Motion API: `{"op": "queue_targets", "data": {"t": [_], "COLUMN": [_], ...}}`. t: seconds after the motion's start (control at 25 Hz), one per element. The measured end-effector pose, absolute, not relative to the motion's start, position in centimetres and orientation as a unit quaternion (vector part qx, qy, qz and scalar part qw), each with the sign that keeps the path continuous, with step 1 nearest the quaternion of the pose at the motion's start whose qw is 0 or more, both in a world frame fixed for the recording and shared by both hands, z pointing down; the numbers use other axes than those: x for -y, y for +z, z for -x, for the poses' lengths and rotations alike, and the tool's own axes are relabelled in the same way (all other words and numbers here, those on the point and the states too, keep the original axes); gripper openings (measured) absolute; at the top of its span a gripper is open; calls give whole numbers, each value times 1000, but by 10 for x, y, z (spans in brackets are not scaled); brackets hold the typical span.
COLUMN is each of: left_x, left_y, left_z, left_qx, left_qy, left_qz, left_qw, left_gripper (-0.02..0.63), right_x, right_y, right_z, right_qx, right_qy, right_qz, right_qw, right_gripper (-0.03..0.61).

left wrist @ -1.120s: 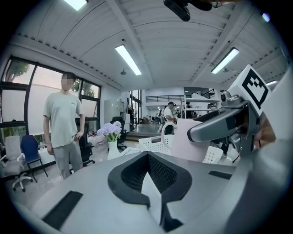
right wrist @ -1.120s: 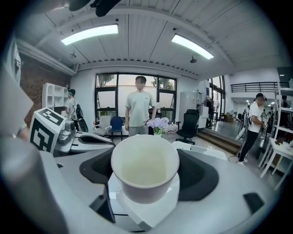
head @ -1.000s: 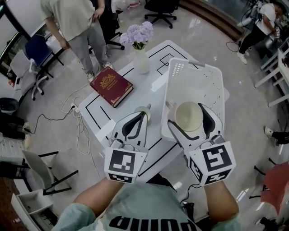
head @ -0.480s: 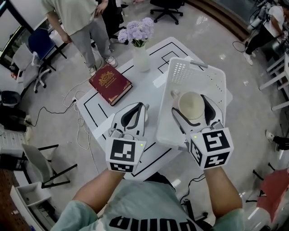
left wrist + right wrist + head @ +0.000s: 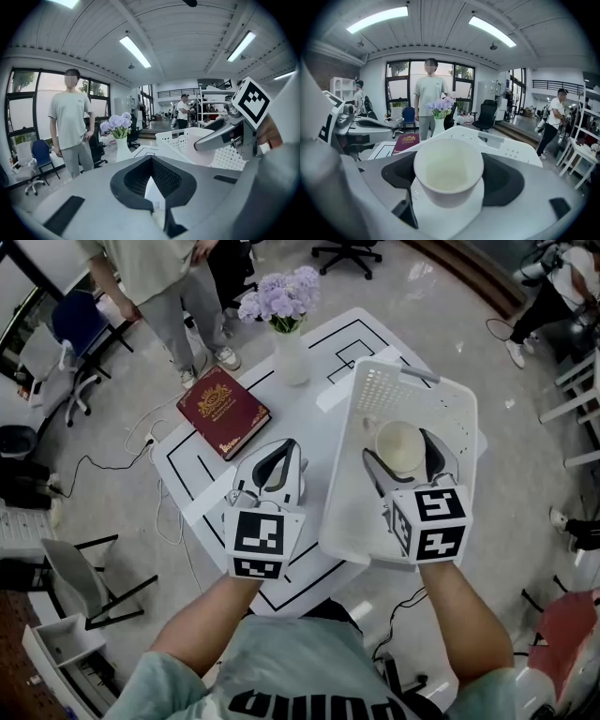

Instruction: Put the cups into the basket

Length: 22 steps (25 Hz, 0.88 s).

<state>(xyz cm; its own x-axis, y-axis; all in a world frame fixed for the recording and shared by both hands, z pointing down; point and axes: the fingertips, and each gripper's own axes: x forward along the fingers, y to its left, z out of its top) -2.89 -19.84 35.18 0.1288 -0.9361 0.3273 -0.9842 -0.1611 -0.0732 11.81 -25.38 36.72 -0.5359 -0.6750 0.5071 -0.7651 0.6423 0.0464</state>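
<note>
A white cup (image 5: pixel 400 446) sits upright between the jaws of my right gripper (image 5: pixel 400 441), which is shut on it. The cup hangs over the middle of the white perforated basket (image 5: pixel 412 381) on the right side of the white table (image 5: pixel 323 357). From the right gripper view I look into the cup (image 5: pixel 447 171), which holds nothing, with the basket (image 5: pixel 497 140) behind it. My left gripper (image 5: pixel 285 448) hovers over the table just left of the basket, its jaws together with nothing between them. Through its dark pads (image 5: pixel 140 180) only the table shows.
A dark red book (image 5: pixel 222 411) lies at the table's left corner. A white vase of purple flowers (image 5: pixel 289 329) stands at the far edge. A person (image 5: pixel 155 277) stands beyond the table, with office chairs and floor cables around. The table's near edge lies under my grippers.
My right gripper has carried the cup from the basket's near edge to over its middle. The left gripper has shifted slightly forward, still shut.
</note>
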Motion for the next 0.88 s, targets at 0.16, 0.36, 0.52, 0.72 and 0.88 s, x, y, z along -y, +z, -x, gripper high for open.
{"op": "queue_targets", "data": {"t": [0.16,0.36,0.52,0.72,0.88], "left_x": [210,219,225,231,234], "left_y": [363,373,379,390,396], "left_z": [30,31,29,30,31], "left_qx": [639,634,630,625,622], "left_qy": [153,152,151,157,162], "left_qz": [-749,-752,-755,-757,-758], "left_qw": [88,96,102,110,115], "left_gripper": [5,5,5,5,5], "right_x": [268,283,290,293,293], "right_y": [392,426,451,479,496], "right_z": [-123,-129,-134,-137,-139], "right_qx": [860,844,832,822,814], "right_qy": [113,123,144,168,186], "right_qz": [-422,-427,-429,-426,-419], "right_qw": [265,301,320,339,355], "right_gripper": [396,396,396,396,396]}}
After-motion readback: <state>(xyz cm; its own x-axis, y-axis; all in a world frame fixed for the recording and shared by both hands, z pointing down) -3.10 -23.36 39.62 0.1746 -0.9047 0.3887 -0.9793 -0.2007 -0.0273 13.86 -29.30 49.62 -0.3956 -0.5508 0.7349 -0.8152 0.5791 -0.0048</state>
